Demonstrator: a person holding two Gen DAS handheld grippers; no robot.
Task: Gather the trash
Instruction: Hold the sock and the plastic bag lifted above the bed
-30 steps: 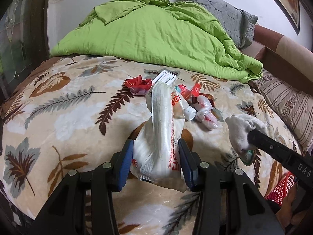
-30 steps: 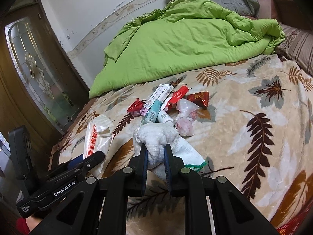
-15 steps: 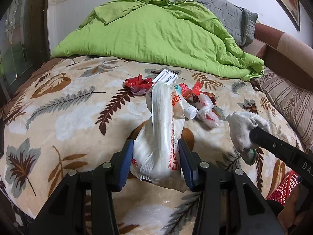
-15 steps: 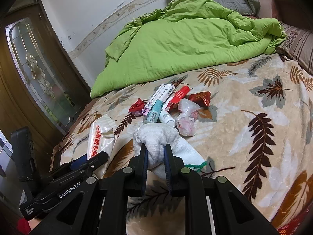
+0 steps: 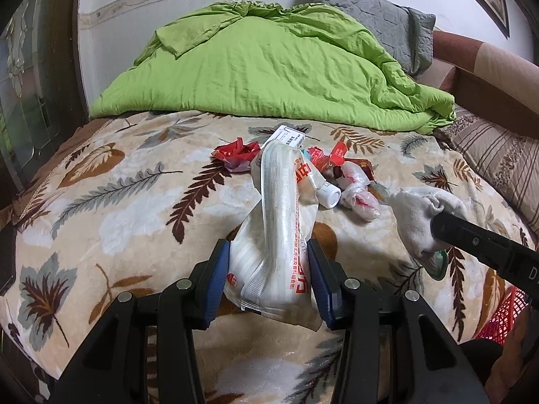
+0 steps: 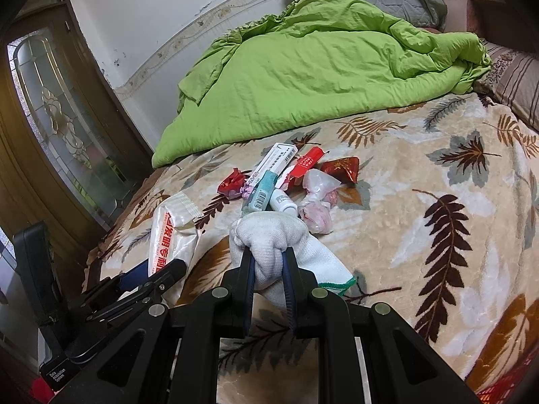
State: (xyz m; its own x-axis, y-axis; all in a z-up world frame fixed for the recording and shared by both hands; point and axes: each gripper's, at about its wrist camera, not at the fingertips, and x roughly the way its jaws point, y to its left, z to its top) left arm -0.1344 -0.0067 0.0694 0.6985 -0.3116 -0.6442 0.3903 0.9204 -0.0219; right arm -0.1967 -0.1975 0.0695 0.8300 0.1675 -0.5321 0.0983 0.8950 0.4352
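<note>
Clamping a white snack bag [image 5: 276, 245], your left claw [image 5: 269, 279] hovers over the bed [image 5: 111, 202]; your right claw [image 6: 269, 282] pinches a white glove [image 6: 269, 239].

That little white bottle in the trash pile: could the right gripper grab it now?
Probably not: the right gripper is shut on a white cloth, whose bunched end sits right before the white bottle.

1 white packet [image 5: 279, 235], 1 white glove [image 6: 269, 239], 2 grippers, 1 green quilt [image 6: 320, 67].
</note>
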